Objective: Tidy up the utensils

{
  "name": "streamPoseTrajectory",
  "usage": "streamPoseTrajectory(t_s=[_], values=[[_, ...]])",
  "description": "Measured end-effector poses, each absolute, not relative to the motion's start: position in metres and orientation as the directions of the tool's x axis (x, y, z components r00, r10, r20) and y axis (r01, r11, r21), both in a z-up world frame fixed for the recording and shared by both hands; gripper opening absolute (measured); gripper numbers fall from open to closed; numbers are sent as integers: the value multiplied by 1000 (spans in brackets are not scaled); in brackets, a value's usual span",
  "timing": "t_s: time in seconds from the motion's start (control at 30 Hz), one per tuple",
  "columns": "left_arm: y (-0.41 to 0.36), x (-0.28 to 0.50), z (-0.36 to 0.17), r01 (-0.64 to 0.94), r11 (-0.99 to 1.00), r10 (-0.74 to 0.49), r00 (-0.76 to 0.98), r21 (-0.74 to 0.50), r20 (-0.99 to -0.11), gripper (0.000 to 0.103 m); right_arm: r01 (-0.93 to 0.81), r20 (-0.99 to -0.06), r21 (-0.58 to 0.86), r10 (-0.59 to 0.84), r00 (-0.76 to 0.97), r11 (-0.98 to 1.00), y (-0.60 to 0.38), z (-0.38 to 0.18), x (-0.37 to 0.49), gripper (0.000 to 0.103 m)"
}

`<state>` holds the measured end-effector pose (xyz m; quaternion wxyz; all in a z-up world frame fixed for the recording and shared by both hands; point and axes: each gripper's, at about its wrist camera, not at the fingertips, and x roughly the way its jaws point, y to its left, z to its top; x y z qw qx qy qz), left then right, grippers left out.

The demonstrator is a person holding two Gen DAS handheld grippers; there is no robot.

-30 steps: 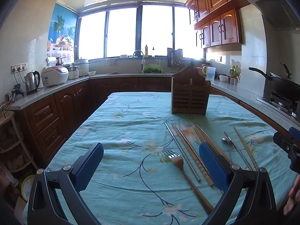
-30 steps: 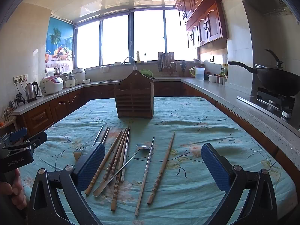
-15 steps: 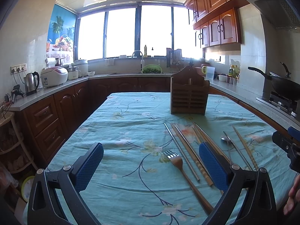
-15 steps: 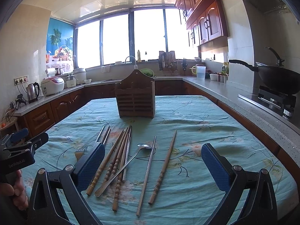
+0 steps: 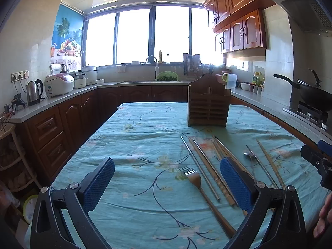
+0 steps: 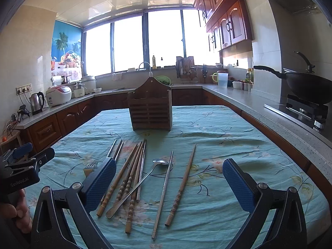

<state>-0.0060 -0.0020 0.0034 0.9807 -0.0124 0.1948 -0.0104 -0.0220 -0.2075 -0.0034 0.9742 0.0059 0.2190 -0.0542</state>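
A slatted wooden utensil holder stands upright in the middle of the table. In front of it lie several wooden and metal chopsticks, a metal spoon and a wood-handled fork. My left gripper hovers open above the cloth, the fork between its fingers. My right gripper is open over the chopsticks and spoon. Each gripper's body shows at the edge of the other's view.
The table wears a teal floral cloth. Counters ring the room: a kettle and rice cooker at left, a wok on the stove at right. A hand holds the left gripper.
Both views have shifted only slightly; the right gripper has crept a little forward over the utensils. Nothing was grasped or let go.
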Motion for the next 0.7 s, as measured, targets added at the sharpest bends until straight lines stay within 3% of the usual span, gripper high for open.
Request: streamPoseTrajectory(t_s=[0.7], values=[[-4, -4, 3, 18, 999, -28, 924, -30, -382, 102, 104, -425, -2, -95, 900, 995, -207, 0, -24, 103]])
